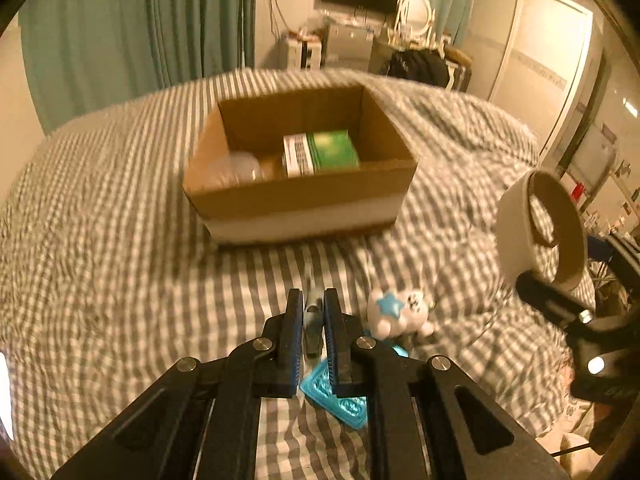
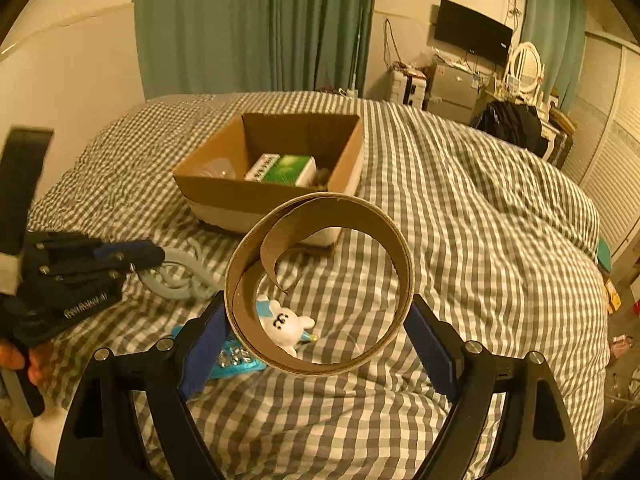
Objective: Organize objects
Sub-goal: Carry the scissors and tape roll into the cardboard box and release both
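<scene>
Holding a cardboard ring (image 2: 320,284) in the right gripper (image 2: 320,332), fingers spread against its sides; left gripper (image 1: 313,328) pinching a grey object (image 1: 313,322) (unclear what). Box (image 1: 300,196) on bed (image 1: 100,280) already stocked; plush toy (image 1: 400,312), blue packet (image 1: 336,394) left.

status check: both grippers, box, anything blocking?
Left gripper shut on grey item. Right gripper shut on cardboard ring, off the bed. Cardboard box ahead, open, partly filled. Path looks clear.
</scene>
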A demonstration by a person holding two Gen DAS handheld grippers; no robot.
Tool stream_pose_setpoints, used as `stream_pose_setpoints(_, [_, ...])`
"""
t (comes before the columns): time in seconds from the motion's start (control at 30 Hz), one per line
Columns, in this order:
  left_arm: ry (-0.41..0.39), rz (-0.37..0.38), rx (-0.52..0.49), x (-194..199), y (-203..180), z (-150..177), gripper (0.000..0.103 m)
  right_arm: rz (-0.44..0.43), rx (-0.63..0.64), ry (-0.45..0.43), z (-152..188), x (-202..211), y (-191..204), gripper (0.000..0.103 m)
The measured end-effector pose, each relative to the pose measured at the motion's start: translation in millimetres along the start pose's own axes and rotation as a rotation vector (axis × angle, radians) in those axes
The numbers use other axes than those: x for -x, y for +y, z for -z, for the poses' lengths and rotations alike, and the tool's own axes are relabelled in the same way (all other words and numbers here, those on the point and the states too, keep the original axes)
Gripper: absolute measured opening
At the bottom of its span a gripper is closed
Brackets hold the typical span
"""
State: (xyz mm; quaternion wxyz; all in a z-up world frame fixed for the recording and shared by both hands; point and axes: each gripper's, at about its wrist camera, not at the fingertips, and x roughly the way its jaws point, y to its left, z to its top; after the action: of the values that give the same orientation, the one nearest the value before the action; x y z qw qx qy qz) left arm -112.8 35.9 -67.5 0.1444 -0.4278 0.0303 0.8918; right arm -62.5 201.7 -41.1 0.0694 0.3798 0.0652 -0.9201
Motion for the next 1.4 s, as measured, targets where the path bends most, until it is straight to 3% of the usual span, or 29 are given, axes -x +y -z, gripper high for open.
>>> stream_pose_setpoints(0.27, [-0.088, -0.002, -0.015, 30.8, 5.2, -37.4, 0.01, -0.024, 0.052, -0.066, -38.1, 5.6, 9.3, 0.085])
stream_pose_setpoints(0.43, [-0.14, -0.017, -0.023, 35.5, 12.5, -78.8, 0.01, -0.048, 0.06, -0.108, -76.6, -4.5, 10.2, 0.085])
stream_pose_setpoints(0.77, [-0.215, -0.04, -0.026, 7.6, 35.3, -176.8, 0.01, -0.052, 0.053, -0.121, -160.2, -72.7, 3.4, 0.085])
stream_pose_setpoints(1.07, [-0.119, -0.09, -0.015, -76.7, 55.2, -194.8, 0.01, -0.037, 0.058, -0.017, -177.4, -153.9, 2.2, 0.086])
stream_pose_setpoints(1.17, [-0.088, -0.098, -0.017, -90.7, 57.6, -189.8, 0.01, -0.022, 0.039, -0.027, -172.4, -155.5, -3.8, 0.095])
stream_pose_setpoints(1.27, [-0.077, -0.106, -0.021, -94.0, 55.3, -182.9, 0.012, -0.023, 0.013, -0.039, -167.3, -144.9, -14.1, 0.098])
stream_pose_setpoints(1.3, [-0.066, -0.11, -0.031, -93.3, 52.5, -180.2, 0.015, -0.02, 0.008, -0.042, -166.0, -139.9, -17.0, 0.098])
stream_pose_setpoints(1.37, [-0.057, -0.125, -0.04, -90.9, 50.2, -176.6, 0.032, -0.015, 0.001, -0.055, -163.0, -124.4, -22.9, 0.098])
stream_pose_setpoints(1.4, [-0.057, -0.14, -0.038, -84.7, 48.0, -173.6, 0.056, -0.009, -0.001, -0.06, -161.7, -116.2, -25.0, 0.098])
